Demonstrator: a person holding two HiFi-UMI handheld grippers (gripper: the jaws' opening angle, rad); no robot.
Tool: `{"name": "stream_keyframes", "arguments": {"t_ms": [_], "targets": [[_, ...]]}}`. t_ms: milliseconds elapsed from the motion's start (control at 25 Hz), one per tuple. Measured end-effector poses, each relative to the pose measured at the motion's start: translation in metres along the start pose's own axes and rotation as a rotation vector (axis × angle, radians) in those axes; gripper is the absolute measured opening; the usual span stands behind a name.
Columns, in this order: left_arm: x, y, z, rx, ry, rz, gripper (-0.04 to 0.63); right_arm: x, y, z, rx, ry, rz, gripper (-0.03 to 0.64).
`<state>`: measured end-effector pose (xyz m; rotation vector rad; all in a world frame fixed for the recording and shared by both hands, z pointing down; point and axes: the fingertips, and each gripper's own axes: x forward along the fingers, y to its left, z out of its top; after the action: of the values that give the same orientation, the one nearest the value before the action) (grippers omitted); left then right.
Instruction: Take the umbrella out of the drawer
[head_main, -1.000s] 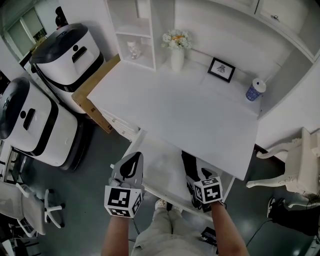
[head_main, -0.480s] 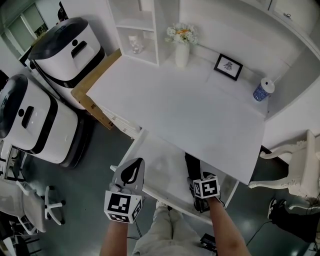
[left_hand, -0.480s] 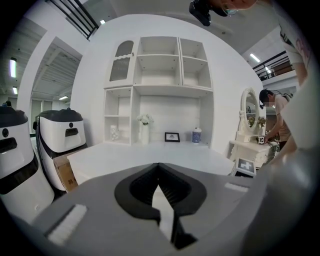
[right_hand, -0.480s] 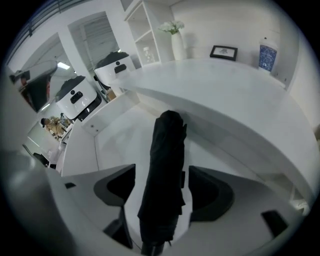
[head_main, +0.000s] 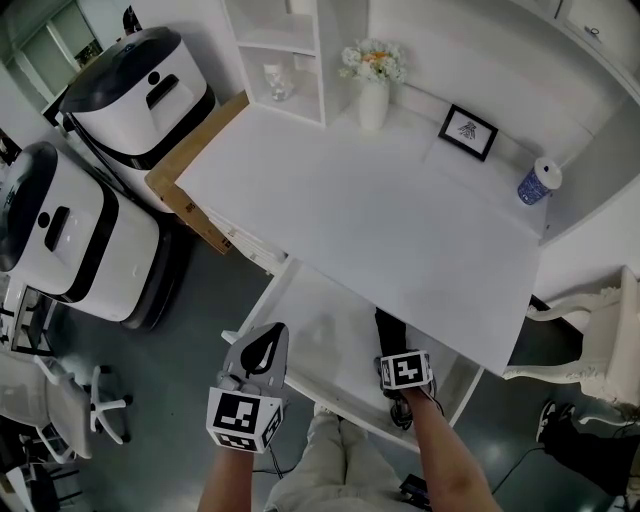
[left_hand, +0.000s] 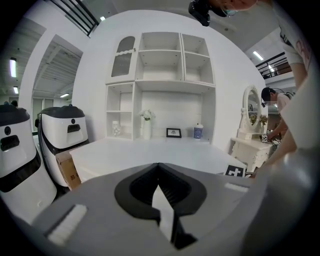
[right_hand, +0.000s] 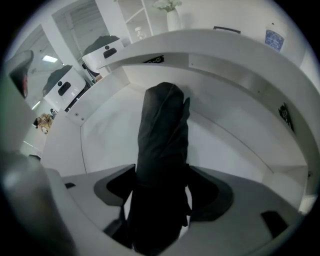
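The right tongs (right_hand: 159, 202) clamp the black umbrella (right_hand: 164, 125), which points straight away from them into the drawer (head_main: 312, 335). The left tongs (left_hand: 159, 175) hang closed and empty.

The head view looks steeply down from high above on the whole worktop (head_main: 380, 210) and the open drawer (head_main: 320, 335) under its near edge. The left gripper view faces about level across that worktop from outside it. The right gripper view sits low and close inside the drawer, and all three share the vase (head_main: 373, 105) at the back.
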<state>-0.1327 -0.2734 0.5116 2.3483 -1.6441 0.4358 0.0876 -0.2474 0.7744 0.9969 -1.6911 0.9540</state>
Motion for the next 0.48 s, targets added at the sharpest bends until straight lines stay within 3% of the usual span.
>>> {"name": "stream_keyframes", "arguments": {"t_ms": [280, 480], "targets": [[-0.0010, 0.0018, 0.0065, 0.013, -0.006, 0.004, 0.008, 0.0040, -0.0034, 0.0044, -0.087, 0.032, -0.077, 0.302], [-0.0040, -0.0003, 0.0054, 0.004, -0.008, 0.005, 0.008, 0.0010, -0.0060, 0.0044, -0.087, 0.036, -0.078, 0.245]]}}
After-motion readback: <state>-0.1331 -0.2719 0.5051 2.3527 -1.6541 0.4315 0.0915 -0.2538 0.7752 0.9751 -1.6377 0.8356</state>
